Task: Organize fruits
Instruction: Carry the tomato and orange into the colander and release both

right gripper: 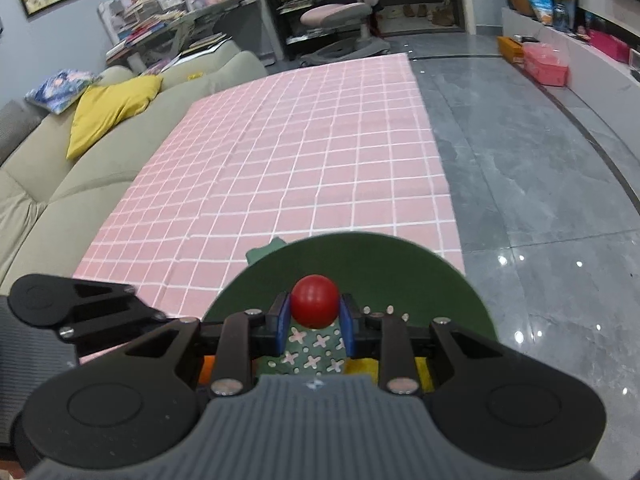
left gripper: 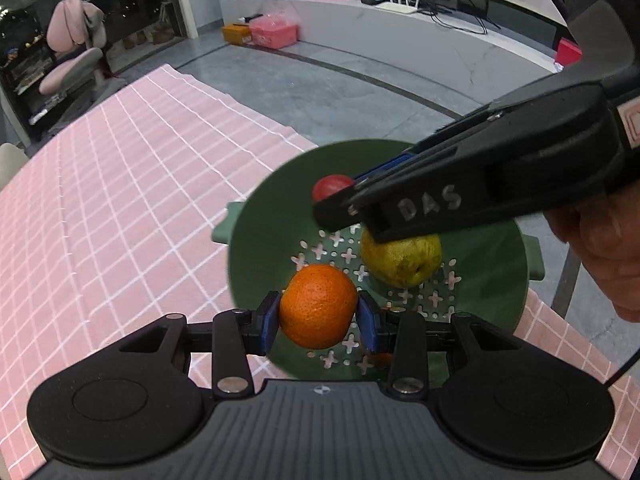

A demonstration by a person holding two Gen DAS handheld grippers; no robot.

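1. Pink cloth with a white grid covers the table and fills the middle of the right wrist view; grey marble floor runs down the right side, and a beige sofa with one yellow cushion sits at the left.
2. One dark green colander with cross-shaped holes stands at the table's edge, lower centre-right in the left wrist view; it also shows in the lower centre of the right wrist view.
3. Readable writing: "DAS" in pale letters on the side of the right gripper, which reaches in from the right edge of the left wrist view.
4. Three fruits show in the left wrist view: one orange, one yellow-green pear, one small red fruit.
5. Left gripper: blue pads pressed on both sides of the orange, holding it over the colander's near part.
6. Right gripper, in its own view: blue pads closed narrowly on the red fruit, held above the colander's perforated floor.
7. Pear lies inside the colander, right of centre, partly under the right gripper in the left wrist view.
8. One pink office chair stands at top centre beyond the table.
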